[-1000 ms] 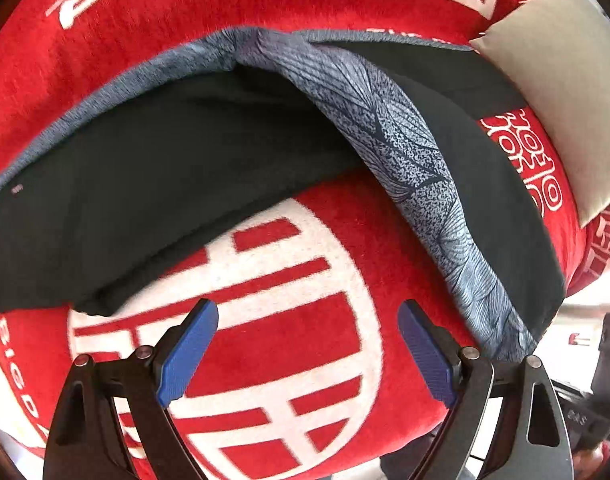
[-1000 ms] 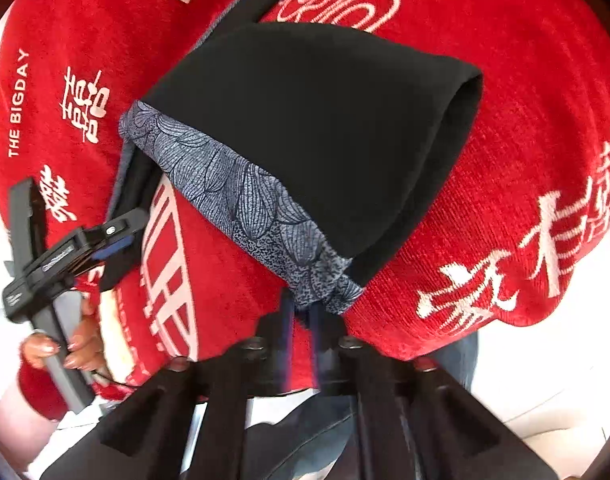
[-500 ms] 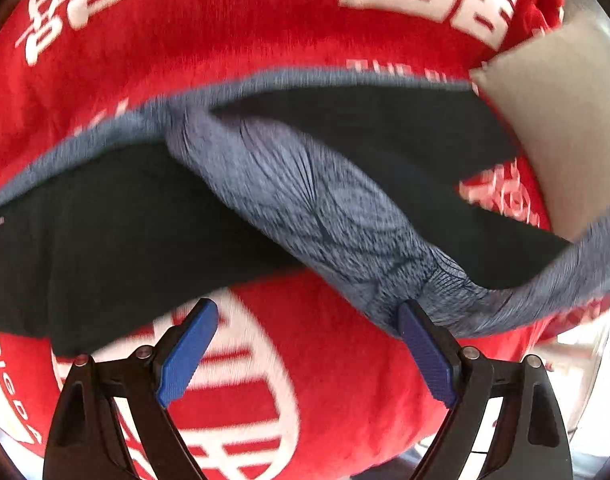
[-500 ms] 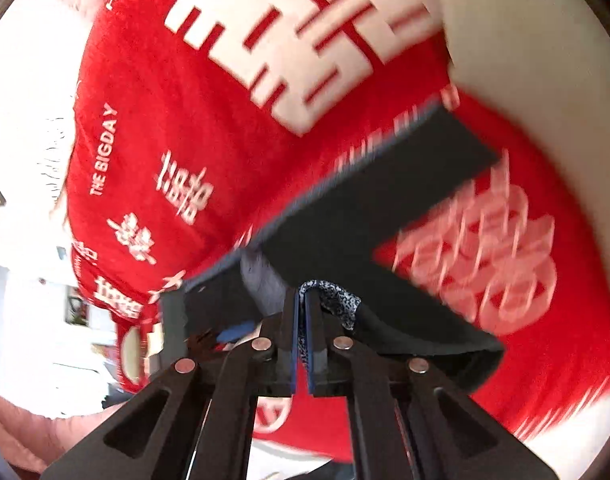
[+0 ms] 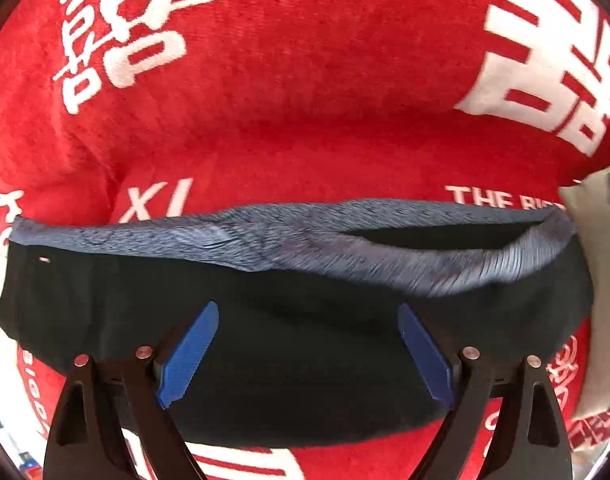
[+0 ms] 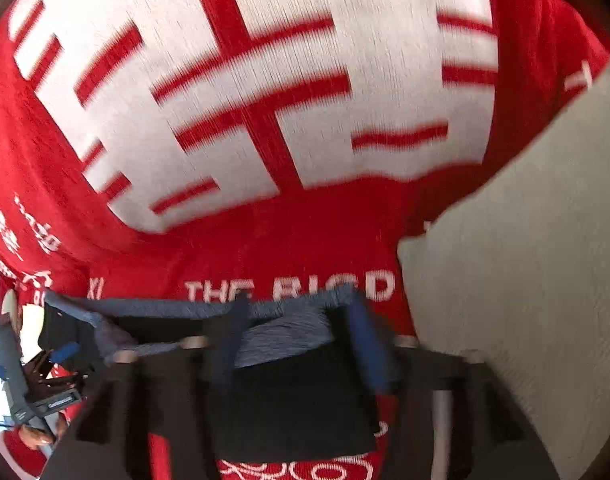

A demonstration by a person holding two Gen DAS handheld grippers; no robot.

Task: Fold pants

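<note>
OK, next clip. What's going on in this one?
A person with a handheld gripper in each hand is folding a pair of black pants with a grey patterned band, on a red blanket with white lettering. The pants lie doubled over in a compact bundle. The left gripper is open above the black cloth, holding nothing. The right gripper is open too, at the band's right end, next to a beige cushion.

Right gripper (image 6: 297, 340) fingers spread over folded black pants (image 6: 293, 400) on red blanket (image 6: 305, 240).
</note>
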